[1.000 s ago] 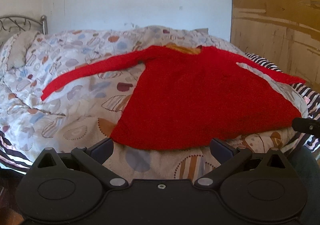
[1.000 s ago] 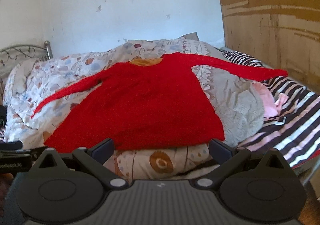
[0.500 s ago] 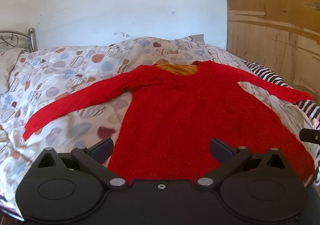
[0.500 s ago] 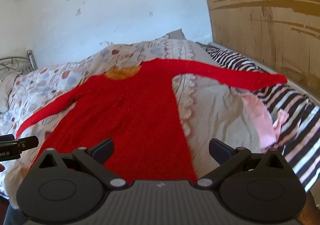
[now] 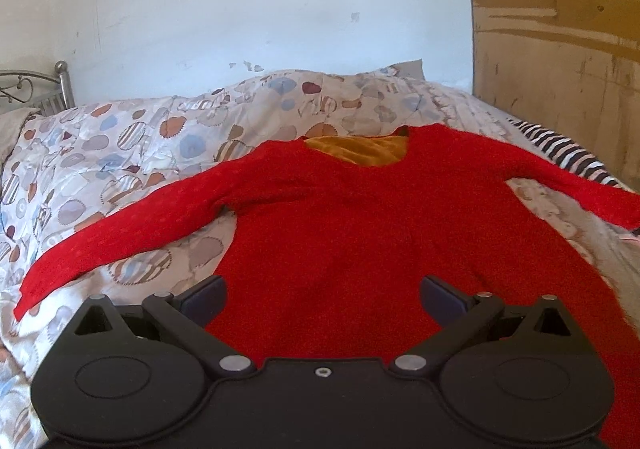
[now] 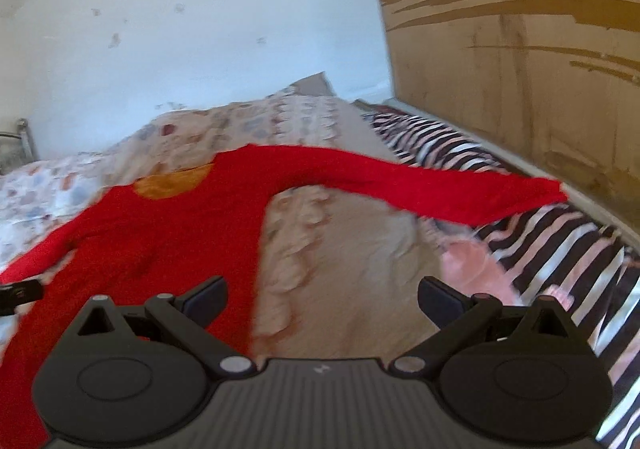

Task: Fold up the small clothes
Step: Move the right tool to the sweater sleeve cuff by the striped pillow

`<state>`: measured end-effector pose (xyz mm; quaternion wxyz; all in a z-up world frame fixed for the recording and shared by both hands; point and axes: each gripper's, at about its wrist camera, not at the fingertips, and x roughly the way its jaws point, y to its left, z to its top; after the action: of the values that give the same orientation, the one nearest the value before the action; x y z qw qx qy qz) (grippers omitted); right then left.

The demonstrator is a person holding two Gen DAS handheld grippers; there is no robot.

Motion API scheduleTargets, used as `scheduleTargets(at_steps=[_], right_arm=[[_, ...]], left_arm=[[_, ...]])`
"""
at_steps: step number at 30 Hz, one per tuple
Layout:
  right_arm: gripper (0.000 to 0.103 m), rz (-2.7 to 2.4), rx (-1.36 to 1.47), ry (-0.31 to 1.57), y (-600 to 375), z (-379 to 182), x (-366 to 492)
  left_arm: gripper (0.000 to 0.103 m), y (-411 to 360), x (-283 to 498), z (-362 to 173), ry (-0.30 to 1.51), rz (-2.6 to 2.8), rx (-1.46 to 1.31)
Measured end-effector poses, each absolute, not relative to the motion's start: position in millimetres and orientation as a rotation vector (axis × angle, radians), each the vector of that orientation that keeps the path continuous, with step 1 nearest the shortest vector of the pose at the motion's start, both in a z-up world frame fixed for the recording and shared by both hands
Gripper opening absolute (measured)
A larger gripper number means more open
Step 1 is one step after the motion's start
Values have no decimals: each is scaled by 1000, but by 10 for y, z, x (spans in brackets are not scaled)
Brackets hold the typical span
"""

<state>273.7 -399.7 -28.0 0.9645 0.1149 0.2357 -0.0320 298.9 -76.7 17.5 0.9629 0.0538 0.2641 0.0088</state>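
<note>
red sweater [image 5: 340, 249] hem hidden behind left hand-held gripper [image 5: 322, 295], right view blurred, perhaps motion

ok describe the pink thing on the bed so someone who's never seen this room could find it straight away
Start at the wooden wall beside the bed and come down to the striped sheet along it. Where that sheet meets the patterned quilt, just below the cuff of the red sweater, lies a crumpled pink cloth. It is the only plain pale pink thing there.
</note>
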Motion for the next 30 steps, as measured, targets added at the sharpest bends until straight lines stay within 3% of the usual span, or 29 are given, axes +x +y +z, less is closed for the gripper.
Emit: scheduleTargets(at_steps=[13,20,24,26,30], right_arm=[[103,-216,92,373,-4625,-597,3387],[103,-298,291,424,-5139,-782,3637],[102,-409,427,362,-5467,-852,3677],[99,-464,481,345,-5624,-883,3704],[79,-571,589,336,-5845,-968,3788]], left_arm=[[102,-800,3394,-363,570,42,99],[102,-730,3307,-630,532,47,35],[103,-728,3270,-717,498,42,25],[103,-704,3272,-742,497,33,10],[103,-656,3272,-765,493,19,-17]])
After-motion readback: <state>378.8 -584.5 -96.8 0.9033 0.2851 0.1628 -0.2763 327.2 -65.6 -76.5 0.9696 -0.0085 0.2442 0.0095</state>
